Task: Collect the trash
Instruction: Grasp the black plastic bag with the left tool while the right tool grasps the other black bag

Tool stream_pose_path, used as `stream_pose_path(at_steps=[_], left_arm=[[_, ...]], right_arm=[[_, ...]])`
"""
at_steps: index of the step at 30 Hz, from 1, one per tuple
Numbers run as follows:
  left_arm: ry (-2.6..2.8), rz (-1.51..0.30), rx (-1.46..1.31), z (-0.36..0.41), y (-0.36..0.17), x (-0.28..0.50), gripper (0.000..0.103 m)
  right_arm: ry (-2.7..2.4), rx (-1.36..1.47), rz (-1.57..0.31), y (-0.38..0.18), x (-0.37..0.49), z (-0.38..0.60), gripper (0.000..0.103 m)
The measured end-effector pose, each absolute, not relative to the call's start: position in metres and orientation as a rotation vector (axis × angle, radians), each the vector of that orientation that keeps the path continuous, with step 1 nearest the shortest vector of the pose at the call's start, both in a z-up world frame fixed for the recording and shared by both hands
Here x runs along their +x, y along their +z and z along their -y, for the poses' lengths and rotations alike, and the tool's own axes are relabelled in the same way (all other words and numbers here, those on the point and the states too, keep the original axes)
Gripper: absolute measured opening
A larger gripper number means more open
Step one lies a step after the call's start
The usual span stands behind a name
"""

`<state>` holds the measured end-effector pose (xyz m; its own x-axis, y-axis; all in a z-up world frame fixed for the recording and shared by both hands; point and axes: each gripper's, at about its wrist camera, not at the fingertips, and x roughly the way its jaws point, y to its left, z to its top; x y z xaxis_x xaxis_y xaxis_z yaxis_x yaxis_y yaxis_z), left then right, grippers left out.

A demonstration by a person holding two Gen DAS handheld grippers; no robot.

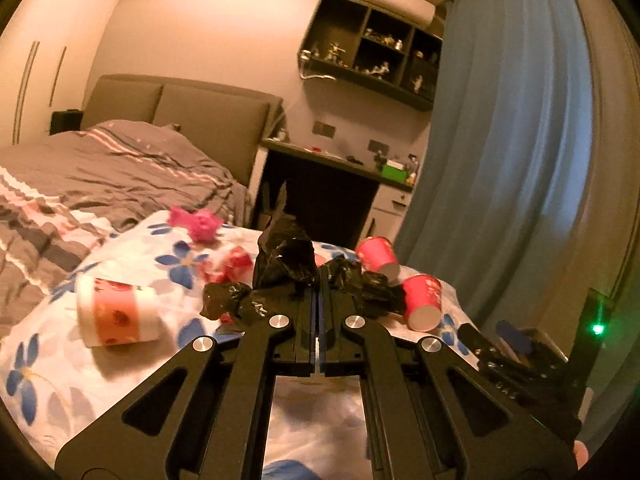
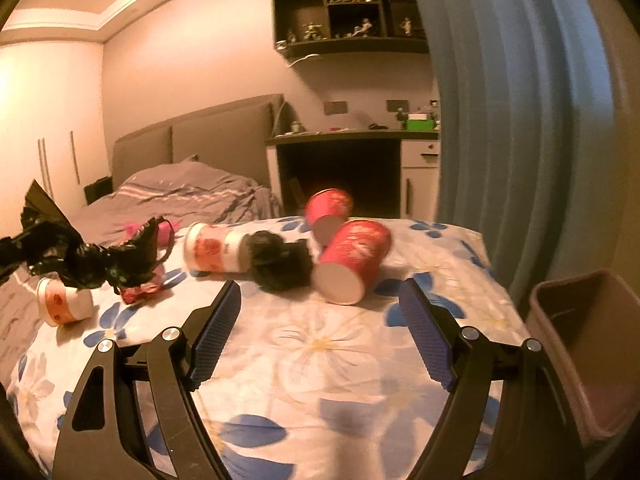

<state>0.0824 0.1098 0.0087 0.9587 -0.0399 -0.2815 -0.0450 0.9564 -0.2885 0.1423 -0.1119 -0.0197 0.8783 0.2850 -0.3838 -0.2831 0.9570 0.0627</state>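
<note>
My left gripper is shut on a crumpled black plastic bag, held above the floral bedspread; the bag also shows in the right wrist view. My right gripper is open and empty, low over the bedspread. Just beyond it lie a red paper cup, a second red cup, a white-and-red cup and a black wad. Another white-and-red cup lies at the left. Pink crumpled paper lies farther back.
A pink-brown waste bin stands on the floor at the bed's right. A blue curtain hangs behind it. A grey duvet, headboard, desk and dark wall shelf lie beyond.
</note>
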Motion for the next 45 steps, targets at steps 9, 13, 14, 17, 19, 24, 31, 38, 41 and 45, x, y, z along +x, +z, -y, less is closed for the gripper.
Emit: stream_pose_path(at_steps=[9,13,14,17,19,24,31,38,41,45], left_arm=[[0.034,-0.282,-0.324,-0.134,0.008,0.065,0.000],[0.039,-0.283,-0.343,-0.144,0.008,0.060,0.000],[0.035,-0.284,-0.351,-0.144,0.007,0.060,0.000],[0.025,-0.289,-0.358,-0.145,0.004,0.061,0.000],[0.017,-0.290,-0.358,-0.145,0.003,0.063,0.000],[0.006,-0.300,-0.356,-0.146,0.000,0.069,0.000],[-0.006,-0.318,-0.356,-0.147,-0.003,0.078,0.000],[-0.008,-0.322,-0.355,-0.146,-0.003,0.079,0.000],[-0.010,-0.322,-0.356,-0.146,-0.003,0.079,0.000],[-0.014,-0.320,-0.351,-0.143,-0.002,0.079,0.000]], right_arm=[[0.356,-0.040,-0.426,-0.026,0.152,0.068,0.079],[0.360,-0.070,-0.416,-0.026,0.160,0.051,0.079],[0.359,-0.067,-0.420,-0.026,0.164,0.049,0.079],[0.342,-0.082,-0.430,-0.025,0.182,0.042,0.074],[0.325,-0.098,-0.437,-0.026,0.197,0.036,0.069],[0.308,-0.084,-0.509,-0.033,0.235,0.030,0.052],[0.339,-0.051,-0.577,-0.040,0.253,0.030,0.020],[0.380,-0.063,-0.557,-0.037,0.239,0.030,0.003],[0.396,-0.046,-0.541,-0.031,0.226,0.036,0.003],[0.413,-0.022,-0.511,-0.021,0.207,0.045,0.003]])
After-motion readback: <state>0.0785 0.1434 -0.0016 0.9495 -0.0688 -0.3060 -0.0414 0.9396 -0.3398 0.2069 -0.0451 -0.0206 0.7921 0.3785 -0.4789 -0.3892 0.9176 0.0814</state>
